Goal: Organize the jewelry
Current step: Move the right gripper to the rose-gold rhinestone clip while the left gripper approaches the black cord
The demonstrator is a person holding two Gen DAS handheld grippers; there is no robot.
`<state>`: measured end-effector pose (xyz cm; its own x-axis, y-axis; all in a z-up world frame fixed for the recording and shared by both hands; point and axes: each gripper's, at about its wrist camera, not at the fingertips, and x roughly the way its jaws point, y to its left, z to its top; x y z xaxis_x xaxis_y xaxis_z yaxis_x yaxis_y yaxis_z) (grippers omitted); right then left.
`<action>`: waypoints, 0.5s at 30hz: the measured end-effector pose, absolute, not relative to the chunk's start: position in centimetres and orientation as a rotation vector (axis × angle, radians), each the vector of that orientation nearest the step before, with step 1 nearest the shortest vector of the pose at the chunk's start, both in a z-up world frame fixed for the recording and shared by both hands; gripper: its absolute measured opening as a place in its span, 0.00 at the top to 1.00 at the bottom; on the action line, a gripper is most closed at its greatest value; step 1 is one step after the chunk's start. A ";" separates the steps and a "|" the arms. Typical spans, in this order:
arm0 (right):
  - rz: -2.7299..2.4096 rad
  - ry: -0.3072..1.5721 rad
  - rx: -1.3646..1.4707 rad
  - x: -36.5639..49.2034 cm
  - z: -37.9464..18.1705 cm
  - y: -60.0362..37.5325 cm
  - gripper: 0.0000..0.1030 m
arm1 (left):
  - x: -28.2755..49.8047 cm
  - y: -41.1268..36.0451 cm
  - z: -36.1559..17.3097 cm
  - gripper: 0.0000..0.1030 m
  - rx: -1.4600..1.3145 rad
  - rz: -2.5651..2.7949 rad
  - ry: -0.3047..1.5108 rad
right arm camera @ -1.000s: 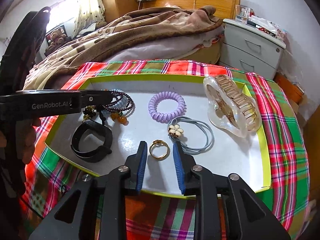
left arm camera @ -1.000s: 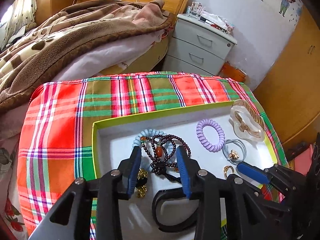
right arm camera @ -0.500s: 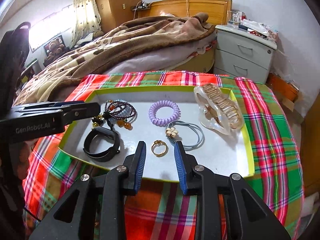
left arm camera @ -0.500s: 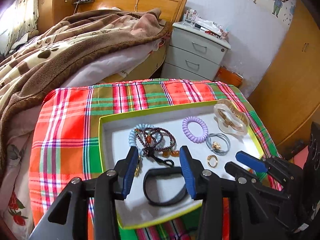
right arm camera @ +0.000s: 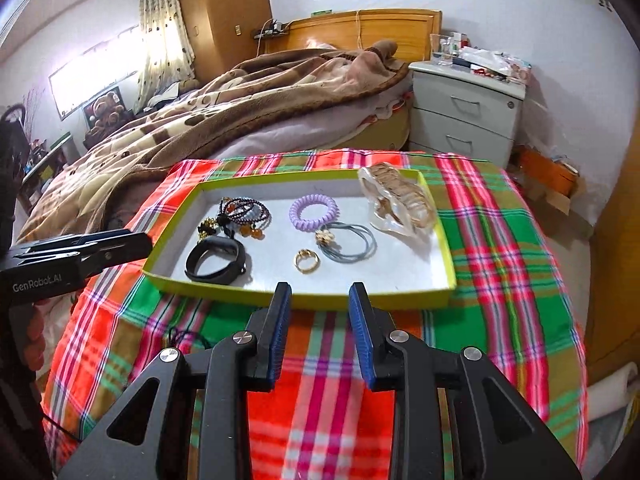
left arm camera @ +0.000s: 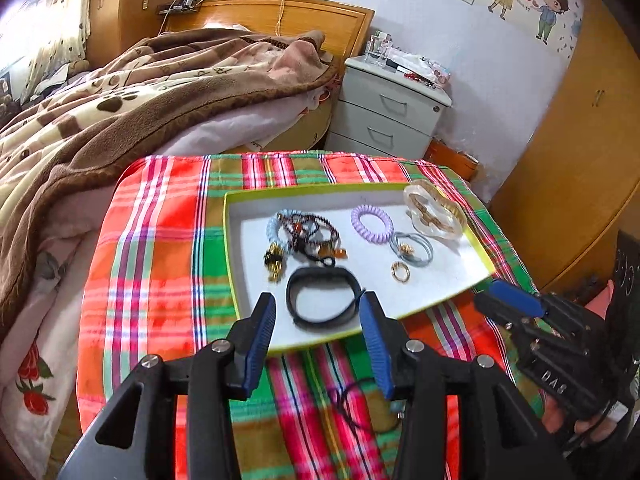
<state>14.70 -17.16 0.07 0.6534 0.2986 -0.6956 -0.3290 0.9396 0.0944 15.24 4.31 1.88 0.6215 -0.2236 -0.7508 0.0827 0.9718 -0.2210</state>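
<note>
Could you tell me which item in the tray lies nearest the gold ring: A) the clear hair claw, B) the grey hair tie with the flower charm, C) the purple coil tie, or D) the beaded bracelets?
B: the grey hair tie lies right beside the gold ring.

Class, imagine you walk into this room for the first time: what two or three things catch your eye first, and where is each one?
First comes the bright red, green and orange plaid cloth in the middle of the room. On it sits a yellow-green tray holding jewelry: a lilac coil hair tie near the back, a clear and gold hair claw at the right end, a black band at the front left. Behind lies a rumpled brown blanket on the bed.
</note>
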 end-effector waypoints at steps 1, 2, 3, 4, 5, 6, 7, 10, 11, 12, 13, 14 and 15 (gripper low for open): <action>0.355 0.781 -0.038 14.3 0.1 -17.4 0.70 | 14.8 4.4 1.9 0.56 -0.179 -0.178 0.883; 0.354 0.780 -0.033 13.8 0.1 -17.8 0.70 | 14.3 4.6 1.9 0.56 -0.187 -0.180 0.881; 0.357 0.777 -0.027 13.4 0.2 -18.2 0.70 | 13.9 4.7 1.9 0.56 -0.194 -0.186 0.879; 0.363 0.774 -0.019 12.9 0.2 -18.5 0.70 | 13.4 4.8 1.8 0.56 -0.199 -0.188 0.878; 0.368 0.773 -0.013 12.4 0.2 -18.8 0.70 | 12.9 4.8 1.8 0.56 -0.200 -0.190 0.875; 0.375 0.773 -0.007 11.8 0.1 -19.3 0.70 | 12.4 4.8 1.8 0.56 -0.202 -0.199 0.871; 0.386 0.779 -0.002 11.1 -0.1 -19.8 0.70 | 12.0 4.9 1.8 0.56 -0.207 -0.207 0.868; 0.390 0.801 -0.018 9.7 -0.9 -20.3 0.70 | 10.9 5.1 1.3 0.56 -0.230 -0.234 0.872; 0.393 0.809 -0.032 9.2 -1.3 -20.5 0.67 | 10.5 5.1 1.0 0.56 -0.234 -0.237 0.878; 0.402 0.817 -0.043 8.7 -1.6 -20.7 0.64 | 10.2 5.1 0.8 0.56 -0.236 -0.235 0.881; 0.409 0.821 -0.051 8.3 -1.9 -20.8 0.55 | 9.8 5.1 0.6 0.56 -0.242 -0.233 0.884; 0.415 0.822 -0.059 7.8 -2.1 -20.9 0.50 | 9.5 5.1 0.3 0.56 -0.243 -0.229 0.893; 0.418 0.822 -0.066 7.3 -2.4 -21.0 0.50 | 9.2 5.0 0.1 0.56 -0.240 -0.229 0.904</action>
<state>7.32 -20.98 -2.36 0.6041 0.3360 -0.7226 -0.3866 0.9165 0.1029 9.23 4.98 0.11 0.5977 -0.2957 -0.7452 0.0947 0.9490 -0.3007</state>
